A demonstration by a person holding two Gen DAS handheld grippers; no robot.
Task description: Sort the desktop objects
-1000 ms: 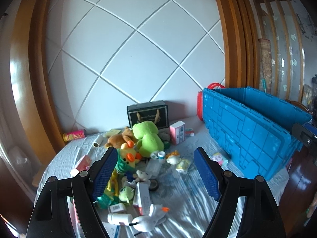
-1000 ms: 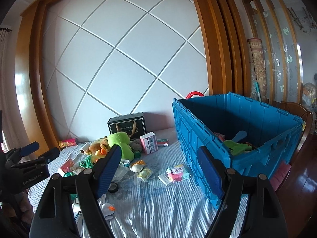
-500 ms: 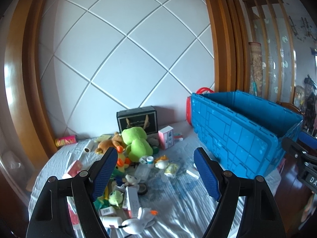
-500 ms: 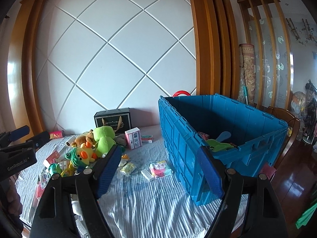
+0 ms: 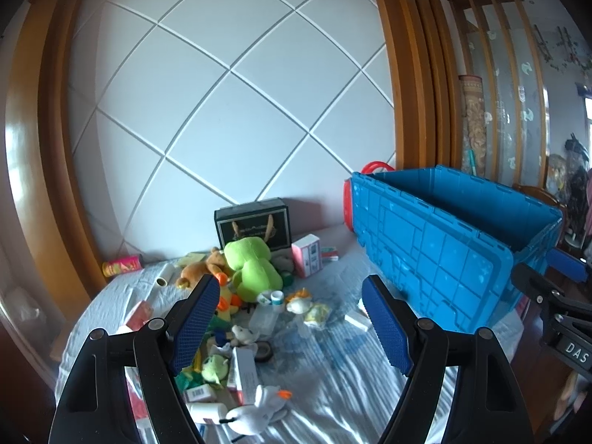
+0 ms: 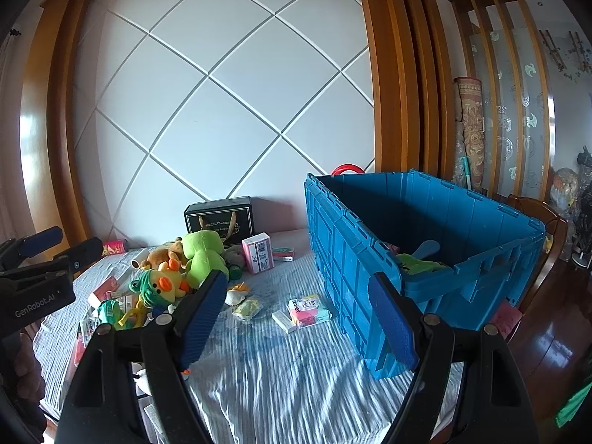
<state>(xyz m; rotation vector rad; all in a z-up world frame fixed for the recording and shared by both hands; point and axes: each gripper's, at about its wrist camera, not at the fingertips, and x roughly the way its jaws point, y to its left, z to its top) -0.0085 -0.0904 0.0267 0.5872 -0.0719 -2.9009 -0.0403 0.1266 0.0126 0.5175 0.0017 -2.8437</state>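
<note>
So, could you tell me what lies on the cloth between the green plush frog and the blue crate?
In the right wrist view, between the green plush frog and the blue crate stand a pink carton and, behind it, a flat pink-and-green packet.

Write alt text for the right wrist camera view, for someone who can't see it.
An open, empty right gripper hangs over a table covered in a wrinkled pale blue cloth. A large blue crate stands to the right with a few things inside; plush toys and small boxes lie heaped to the left.
</note>
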